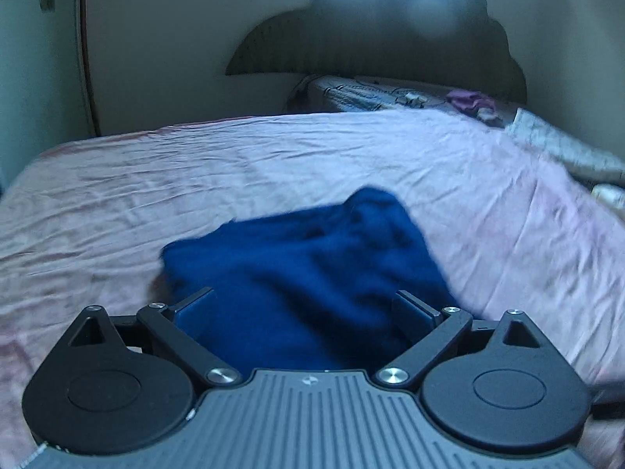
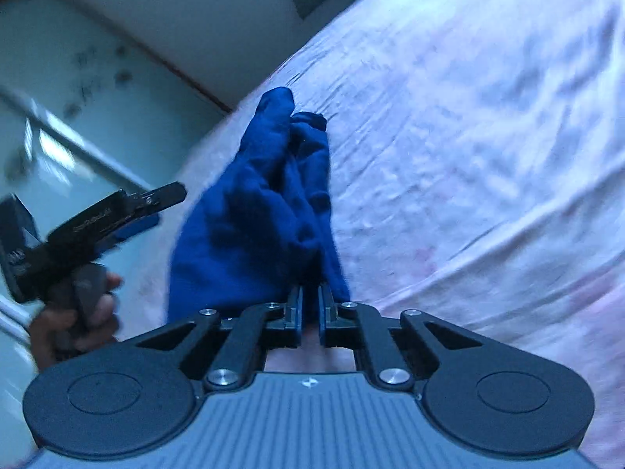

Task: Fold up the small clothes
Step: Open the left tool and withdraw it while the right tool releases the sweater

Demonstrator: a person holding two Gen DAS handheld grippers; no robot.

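Garment [image 1: 304,269]: lies bunched on the bed sheet [image 1: 195,179], toward the near edge of the bed.
Left gripper [image 1: 308,312]: above the garment's near part, one finger on each side of the cloth, neither pressing it.
Right gripper [image 2: 310,312]: at the garment's [image 2: 250,215] near edge, a fold of cloth between its fingers.
Headboard [image 1: 273,51]: behind the bed, against the wall.
Pillow [image 1: 371,92]: at the far end, before the headboard.
Hand [image 2: 74,312]: left of the garment, off the bed's side, around the left gripper's handle.
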